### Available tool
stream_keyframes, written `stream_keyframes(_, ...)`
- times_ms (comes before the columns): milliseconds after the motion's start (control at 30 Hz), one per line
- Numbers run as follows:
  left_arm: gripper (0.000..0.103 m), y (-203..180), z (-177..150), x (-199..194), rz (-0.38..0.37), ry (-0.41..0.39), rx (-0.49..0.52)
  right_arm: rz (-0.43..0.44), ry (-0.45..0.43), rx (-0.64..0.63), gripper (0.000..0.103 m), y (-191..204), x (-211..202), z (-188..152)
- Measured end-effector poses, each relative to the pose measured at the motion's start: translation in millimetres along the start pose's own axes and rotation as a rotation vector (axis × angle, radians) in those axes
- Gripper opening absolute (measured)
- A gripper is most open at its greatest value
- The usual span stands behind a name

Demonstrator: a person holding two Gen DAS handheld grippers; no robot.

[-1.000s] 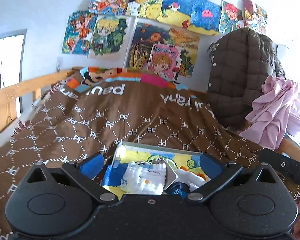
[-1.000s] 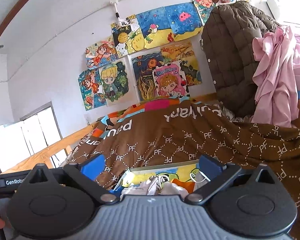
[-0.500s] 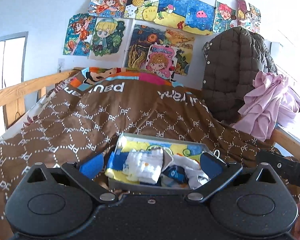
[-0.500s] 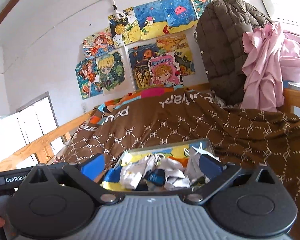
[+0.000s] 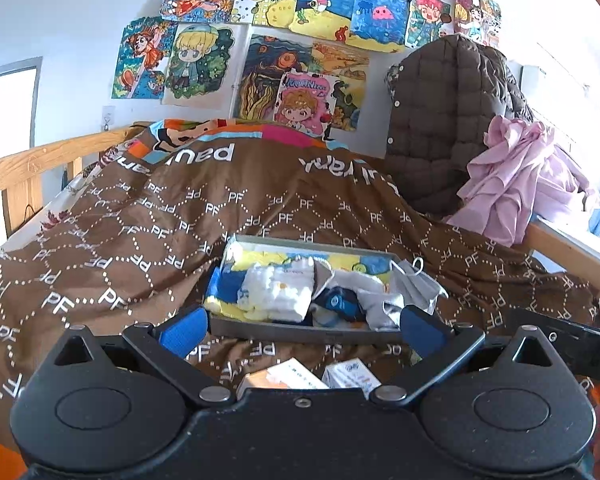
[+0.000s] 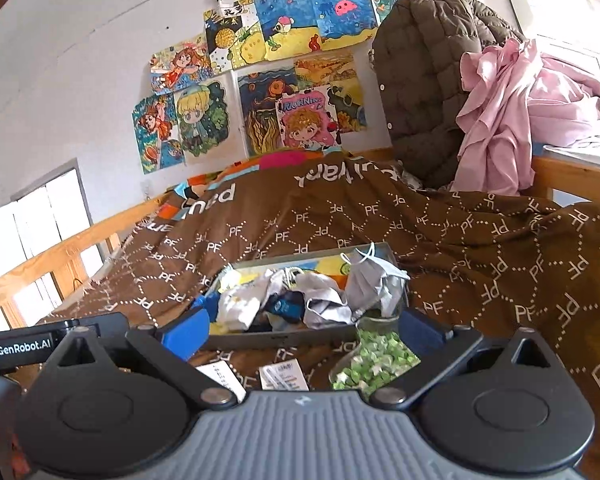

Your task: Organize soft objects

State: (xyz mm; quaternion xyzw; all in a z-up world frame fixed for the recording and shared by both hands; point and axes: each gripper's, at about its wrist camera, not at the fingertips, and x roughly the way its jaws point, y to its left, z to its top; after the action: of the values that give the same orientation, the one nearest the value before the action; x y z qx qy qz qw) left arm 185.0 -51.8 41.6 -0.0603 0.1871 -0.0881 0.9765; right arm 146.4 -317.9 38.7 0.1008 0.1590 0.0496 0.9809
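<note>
A shallow grey tray (image 5: pixel 300 330) (image 6: pixel 284 340) lies on the brown bed cover, filled with soft things: a folded white cloth (image 5: pixel 278 290), a dark blue rolled item (image 5: pixel 338 304) (image 6: pixel 286 306), crumpled white fabric (image 6: pixel 324 304) and a grey face mask (image 5: pixel 414 284) (image 6: pixel 374 276) at its right end. My left gripper (image 5: pixel 302 330) is open, its blue pads level with the tray's near edge and nothing between them. My right gripper (image 6: pixel 304 330) is open too, just short of the tray.
Two small paper boxes (image 5: pixel 288 376) (image 6: pixel 282 376) lie on the cover in front of the tray. A glass jar of green and white bits (image 6: pixel 374 358) rests by the right pad. A brown padded coat (image 5: pixel 448 120) and pink cloth (image 5: pixel 520 176) hang at the right. Wooden bed rails (image 5: pixel 40 160) border the bed.
Both grippers have pulled back and up from the tray, so the tray looks farther off and lies fully in view. The boxes and the jar have come into sight.
</note>
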Motion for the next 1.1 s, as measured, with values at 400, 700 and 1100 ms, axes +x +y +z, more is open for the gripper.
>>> stream_keyframes(400, 0.102, 18, -27, -6, 0.010, 0.042, -0.012, -0.016, 0.044, -0.041, 0.103, 14, 6, -23)
stream_keyframes(700, 0.102, 29, -37, -6, 0.030, 0.059, -0.020, -0.024, 0.024, -0.012, 0.103, 14, 8, -35)
stream_keyframes(1100, 0.102, 40, -46, -7, 0.054, 0.076, -0.022, -0.061, 0.047, -0.061, 0.103, 29, 4, -59)
